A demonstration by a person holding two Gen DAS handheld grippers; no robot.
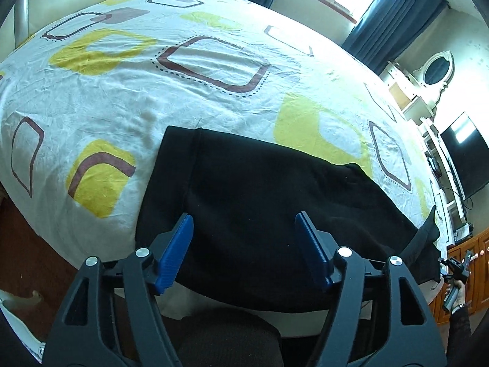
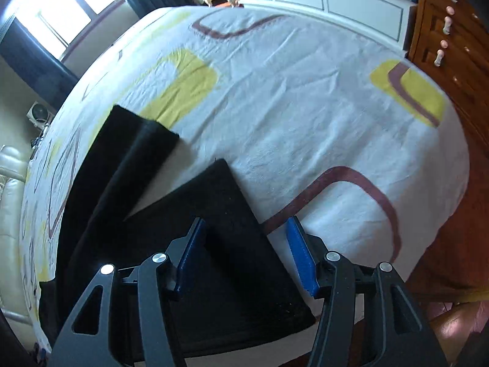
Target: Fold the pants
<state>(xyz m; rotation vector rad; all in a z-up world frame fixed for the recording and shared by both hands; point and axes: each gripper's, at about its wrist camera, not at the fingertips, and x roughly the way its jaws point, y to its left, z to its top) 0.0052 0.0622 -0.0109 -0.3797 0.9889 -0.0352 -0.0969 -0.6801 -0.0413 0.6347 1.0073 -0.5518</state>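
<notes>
Spread blue pads of my left tool [image 1: 244, 250] and right tool [image 2: 244, 257] hover empty over the black pants [image 1: 259, 214] at the lower centre, lying on the patterned bed sheet [image 1: 214, 91]. Fabric looks soft, limp and light, so I'd pinch a hem corner [image 2: 220, 165] and the waistband edge.

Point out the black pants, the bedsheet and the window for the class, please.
Pants [image 1: 259, 214]: left wrist view, middle of the black cloth.
Bedsheet [image 2: 305, 116]: right wrist view, bare white part beyond the pants.
Window [image 2: 64, 15]: right wrist view, bright pane at upper left.
</notes>
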